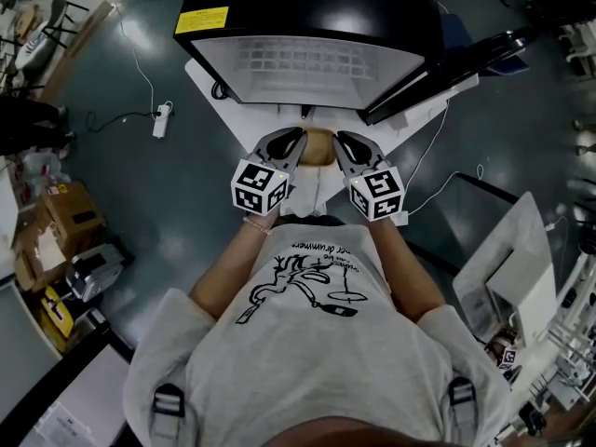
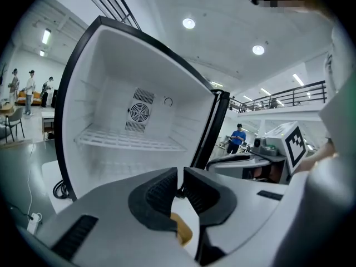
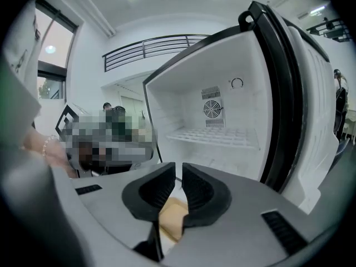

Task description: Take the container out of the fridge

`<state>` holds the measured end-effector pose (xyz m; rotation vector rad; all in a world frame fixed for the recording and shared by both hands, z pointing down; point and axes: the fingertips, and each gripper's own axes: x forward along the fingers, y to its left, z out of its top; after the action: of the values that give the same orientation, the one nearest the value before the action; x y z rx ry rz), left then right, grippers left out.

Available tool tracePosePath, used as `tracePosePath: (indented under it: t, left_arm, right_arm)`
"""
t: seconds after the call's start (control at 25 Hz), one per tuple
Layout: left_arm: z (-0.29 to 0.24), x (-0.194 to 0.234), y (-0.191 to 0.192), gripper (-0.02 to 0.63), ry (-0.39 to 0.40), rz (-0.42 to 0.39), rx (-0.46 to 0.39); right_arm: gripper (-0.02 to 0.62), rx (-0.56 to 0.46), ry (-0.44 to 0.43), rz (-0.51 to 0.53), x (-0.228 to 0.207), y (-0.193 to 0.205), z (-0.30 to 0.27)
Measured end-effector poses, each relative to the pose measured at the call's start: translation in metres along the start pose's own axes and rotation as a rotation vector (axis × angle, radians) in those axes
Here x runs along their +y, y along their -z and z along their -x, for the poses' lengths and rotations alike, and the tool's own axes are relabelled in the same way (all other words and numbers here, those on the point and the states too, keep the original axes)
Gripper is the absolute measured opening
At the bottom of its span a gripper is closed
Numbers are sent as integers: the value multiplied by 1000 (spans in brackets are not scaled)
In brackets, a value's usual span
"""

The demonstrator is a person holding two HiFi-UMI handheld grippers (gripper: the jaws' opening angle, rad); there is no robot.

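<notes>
Container (image 1: 319,147): small, tan, low and flat-topped. It is out of the fridge (image 1: 307,26) and in front of it, at the near corner of the white surface (image 1: 244,119). It looks to be lying there rather than carried, though contact is not certain. Fridge shelf (image 2: 128,141) bare.

Left claw (image 2: 179,171): pads almost together, only a thin slit, nothing pinched between them. The container shows below, through the gap. Right claw (image 3: 178,166): the same. The two hang just over the container, one at each side.

Handling, as a guess: light, stiff-walled, probably smooth plastic, so a bit slippery. Contents unknown, so keep it level. Best hold is one claw on each side wall at the rim, pads square to it.

Edges: the surface narrows to a corner under the container, with a drop-off on both sides and toward the person. Door (image 3: 289,93) stands open on the right, near the right claw. The left side is open; cable (image 1: 140,73) lies on the floor, well apart.
</notes>
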<state>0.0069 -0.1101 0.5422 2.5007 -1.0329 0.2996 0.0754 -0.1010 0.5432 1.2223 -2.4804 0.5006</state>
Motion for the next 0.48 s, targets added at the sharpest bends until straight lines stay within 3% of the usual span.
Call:
tracePosePath:
  t: [0.48]
  left_arm:
    - [27,-28,-68,15,61,-79,-129]
  right_arm:
    - [40,-90,-68,37,27,-65,27]
